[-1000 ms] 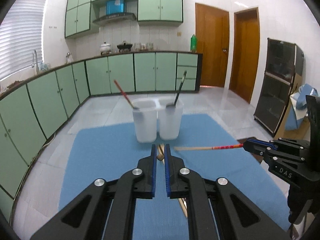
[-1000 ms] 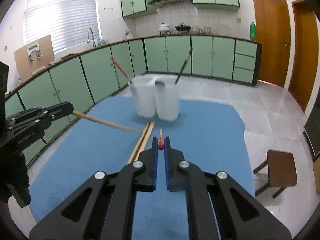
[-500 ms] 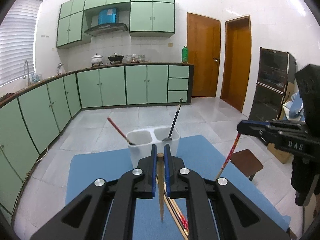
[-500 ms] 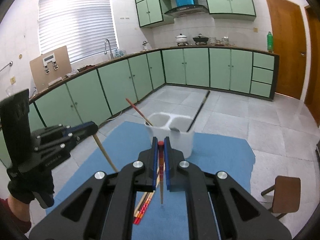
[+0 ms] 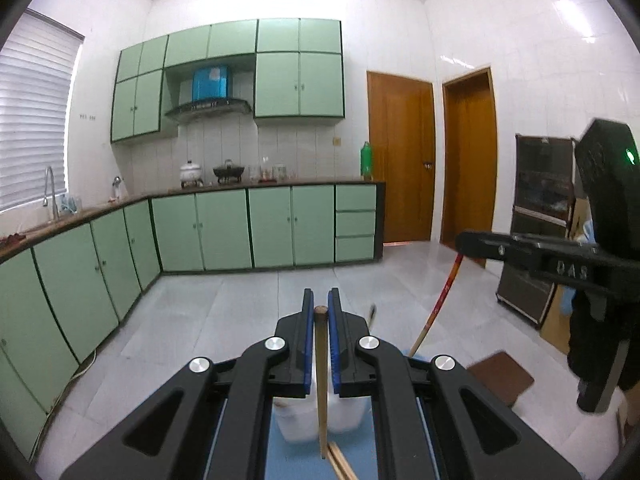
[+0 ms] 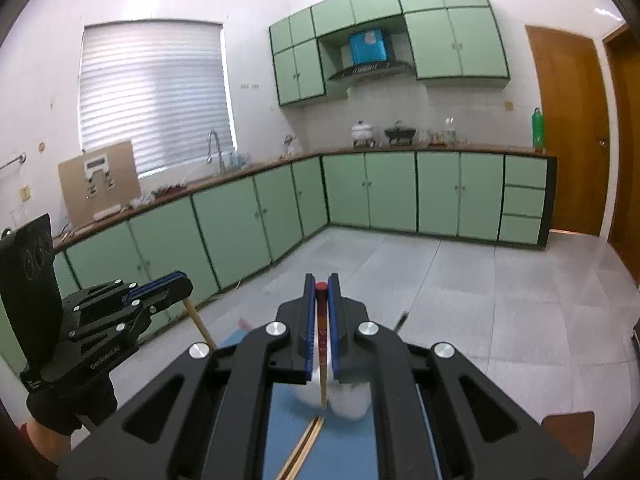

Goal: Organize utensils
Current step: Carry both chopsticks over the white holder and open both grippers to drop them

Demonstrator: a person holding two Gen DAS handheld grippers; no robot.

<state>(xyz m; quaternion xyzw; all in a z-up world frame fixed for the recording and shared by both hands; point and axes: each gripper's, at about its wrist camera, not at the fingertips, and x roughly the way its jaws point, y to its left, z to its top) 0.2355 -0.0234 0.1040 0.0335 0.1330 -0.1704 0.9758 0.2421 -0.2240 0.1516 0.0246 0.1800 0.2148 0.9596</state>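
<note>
Now lifted high off the blue worktop point(image 5: 280, 460), with left tongs point(image 5: 321, 312) clamped on a plain wooden chopstick point(image 5: 321, 380) and right tongs point(image 6: 321, 288) on a red-topped chopstick point(image 6: 322, 344), ready to drop into the white plastic double cup point(image 5: 298, 420) below.

2 held chopsticks point(image 5: 320, 380), 2 lying chopsticks point(image 6: 306, 446), 2 cups point(image 5: 298, 416)

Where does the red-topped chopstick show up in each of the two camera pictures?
Left wrist view: the red-topped wooden chopstick slants down at right, below the right gripper.
Right wrist view: it hangs upright at bottom centre, pinched in that gripper.
Shared landmark: the blue box over the range hood, upper left there, upper centre here.
</note>
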